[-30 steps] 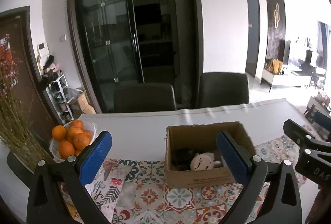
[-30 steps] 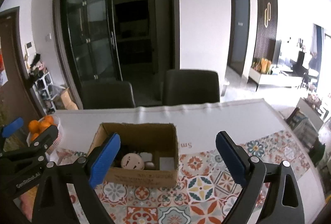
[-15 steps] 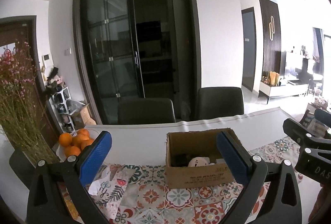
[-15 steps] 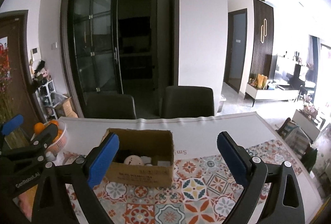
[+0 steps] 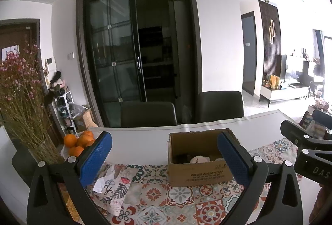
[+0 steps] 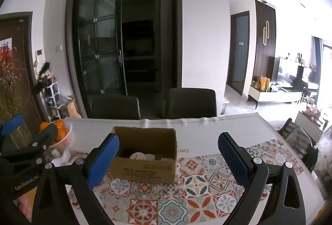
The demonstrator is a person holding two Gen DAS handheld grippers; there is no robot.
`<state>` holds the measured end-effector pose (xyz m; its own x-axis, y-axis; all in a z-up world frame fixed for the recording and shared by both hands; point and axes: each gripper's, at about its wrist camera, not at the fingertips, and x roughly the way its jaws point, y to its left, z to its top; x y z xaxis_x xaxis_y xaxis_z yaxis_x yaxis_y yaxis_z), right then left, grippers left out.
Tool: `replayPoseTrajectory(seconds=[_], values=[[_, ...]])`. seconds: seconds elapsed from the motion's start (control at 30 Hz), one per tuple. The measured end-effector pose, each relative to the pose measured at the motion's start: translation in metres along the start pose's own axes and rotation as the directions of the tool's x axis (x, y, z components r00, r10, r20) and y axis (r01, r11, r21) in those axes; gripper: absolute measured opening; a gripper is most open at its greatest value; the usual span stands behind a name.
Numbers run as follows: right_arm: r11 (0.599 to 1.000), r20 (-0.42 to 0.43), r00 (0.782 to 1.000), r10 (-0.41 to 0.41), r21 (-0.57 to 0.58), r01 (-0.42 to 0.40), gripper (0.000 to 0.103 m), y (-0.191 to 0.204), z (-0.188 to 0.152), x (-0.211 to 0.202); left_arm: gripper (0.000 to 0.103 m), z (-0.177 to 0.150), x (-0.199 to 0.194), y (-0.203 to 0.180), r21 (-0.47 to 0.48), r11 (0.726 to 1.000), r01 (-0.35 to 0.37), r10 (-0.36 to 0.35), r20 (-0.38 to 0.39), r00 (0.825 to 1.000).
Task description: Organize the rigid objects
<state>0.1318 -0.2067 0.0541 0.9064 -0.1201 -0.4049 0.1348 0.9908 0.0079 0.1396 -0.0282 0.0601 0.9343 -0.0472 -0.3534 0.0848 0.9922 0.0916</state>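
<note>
Both grippers, left (image 5: 164, 159) and right (image 6: 168, 160), empty, jaws apart, held back from box (image 6: 145, 154); 2 ready to reach items inside.

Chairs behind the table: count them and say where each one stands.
2. One dark chair stands at the table's far edge, behind the cardboard box; the second chair stands just right of it. Any others would be out of view.

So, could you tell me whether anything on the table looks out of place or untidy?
Mostly tidy. The one oddity is a crumpled patterned wrapper lying loose and askew on the tiled mat, left of the cardboard box. The box sits upright, with items inside.
</note>
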Motion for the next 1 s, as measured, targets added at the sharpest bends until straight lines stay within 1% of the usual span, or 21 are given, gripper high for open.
replayPoseTrajectory(seconds=[0.6, 1.0], values=[[1.0, 0.012, 1.0, 0.012, 0.003, -0.012, 0.098, 0.0, -0.001, -0.007, 0.103, 0.003, -0.013, -0.003, 0.002, 1.0, 0.002, -0.002, 0.021, 1.0], [1.0, 0.015, 1.0, 0.018, 0.009, -0.018, 0.098, 0.0, -0.001, -0.01, 0.103, 0.006, -0.016, -0.002, -0.005, 1.0, 0.017, -0.017, 0.019, 1.0]])
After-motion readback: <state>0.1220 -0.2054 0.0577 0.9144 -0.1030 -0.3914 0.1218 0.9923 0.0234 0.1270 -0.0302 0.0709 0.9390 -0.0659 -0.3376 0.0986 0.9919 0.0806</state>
